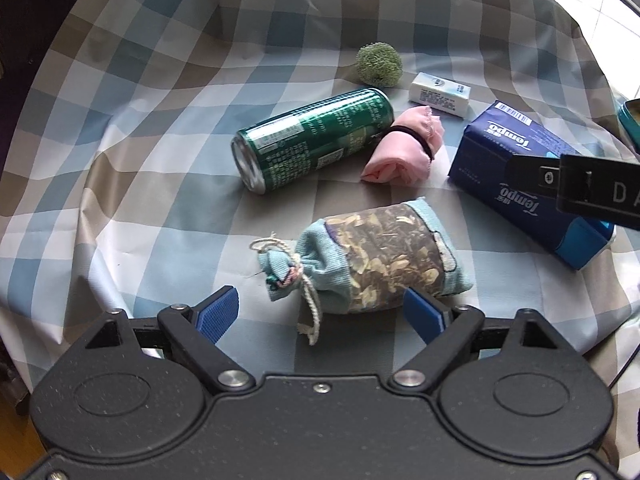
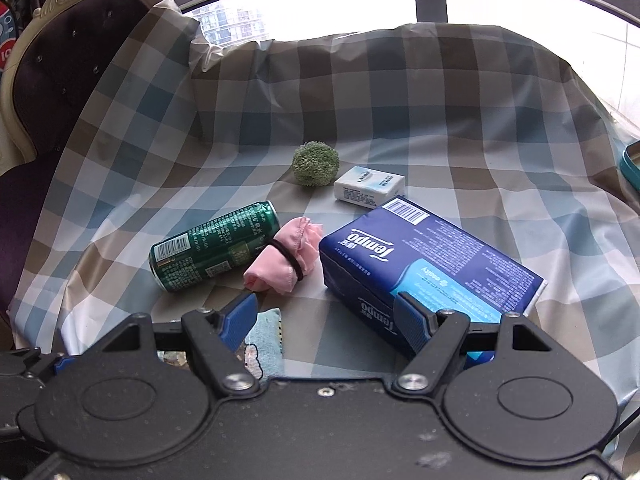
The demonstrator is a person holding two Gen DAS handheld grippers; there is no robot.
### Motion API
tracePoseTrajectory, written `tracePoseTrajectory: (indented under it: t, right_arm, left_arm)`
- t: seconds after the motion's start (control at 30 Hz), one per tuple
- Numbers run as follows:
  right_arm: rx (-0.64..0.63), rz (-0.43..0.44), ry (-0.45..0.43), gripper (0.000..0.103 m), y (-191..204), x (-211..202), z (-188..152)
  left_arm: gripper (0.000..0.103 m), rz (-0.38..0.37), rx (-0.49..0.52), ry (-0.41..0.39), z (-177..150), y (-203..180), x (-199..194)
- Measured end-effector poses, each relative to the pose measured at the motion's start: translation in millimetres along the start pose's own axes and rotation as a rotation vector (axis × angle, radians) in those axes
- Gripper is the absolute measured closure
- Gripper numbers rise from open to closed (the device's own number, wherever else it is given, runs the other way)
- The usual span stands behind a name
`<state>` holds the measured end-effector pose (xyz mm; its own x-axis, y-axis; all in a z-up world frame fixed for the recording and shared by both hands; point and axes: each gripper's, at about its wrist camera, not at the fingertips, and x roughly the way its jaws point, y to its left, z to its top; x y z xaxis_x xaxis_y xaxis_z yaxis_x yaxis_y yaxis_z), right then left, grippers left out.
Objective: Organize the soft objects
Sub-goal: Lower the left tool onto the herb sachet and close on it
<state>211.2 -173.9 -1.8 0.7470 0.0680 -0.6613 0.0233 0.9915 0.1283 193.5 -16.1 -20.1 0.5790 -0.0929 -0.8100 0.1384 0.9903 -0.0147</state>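
Both claws gape wide, holding nothing. The left claw (image 1: 320, 310) flanks the sachet (image 1: 380, 260); the right claw (image 2: 326, 320) hovers near the tissue pack (image 2: 432, 264), just right of the pink roll (image 2: 284, 256).

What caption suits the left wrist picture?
Open left gripper straddling a drawstring sachet on checked cloth.

Ahead of the fingers we see a checked cloth (image 2: 400, 128) spread under everything. A green can (image 1: 316, 138) lies on its side, ahead and left of the fingertips. We spot a teal tin (image 1: 631, 120) at the far right edge, partly cut off.
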Motion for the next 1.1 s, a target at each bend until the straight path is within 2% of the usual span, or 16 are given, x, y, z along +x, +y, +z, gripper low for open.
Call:
tracePoseTrajectory:
  t: [0.1,0.2,0.33,0.5,0.7,0.9,1.1]
  right_arm:
    - [0.016,-0.012,-0.010,0.028,-6,-3,-1]
    - [0.037,-0.010,-0.014,0.028,-13,-7,-1]
    - [0.055,-0.006,-0.019,0.028,-19,-11,-2]
    - [0.076,0.001,-0.013,0.028,-26,-10,-4]
    - [0.090,0.011,-0.008,0.028,-27,-10,-4]
    - [0.104,0.017,-0.012,0.027,-32,-14,-4]
    - [0.123,0.034,-0.016,0.027,-36,-17,-3]
  left_arm:
    - [0.017,-0.019,0.026,-0.013,3,-10,2]
    - [0.015,0.009,0.138,-0.030,4,-23,7]
    - [0.014,0.051,0.256,-0.003,5,-30,19]
    - [0.014,0.010,0.352,-0.031,2,-30,17]
    - [0.014,-0.020,0.401,-0.046,12,-32,24]
    - [0.014,-0.067,0.480,-0.085,4,-31,10]
    - [0.014,-0.030,0.634,-0.107,-8,-37,8]
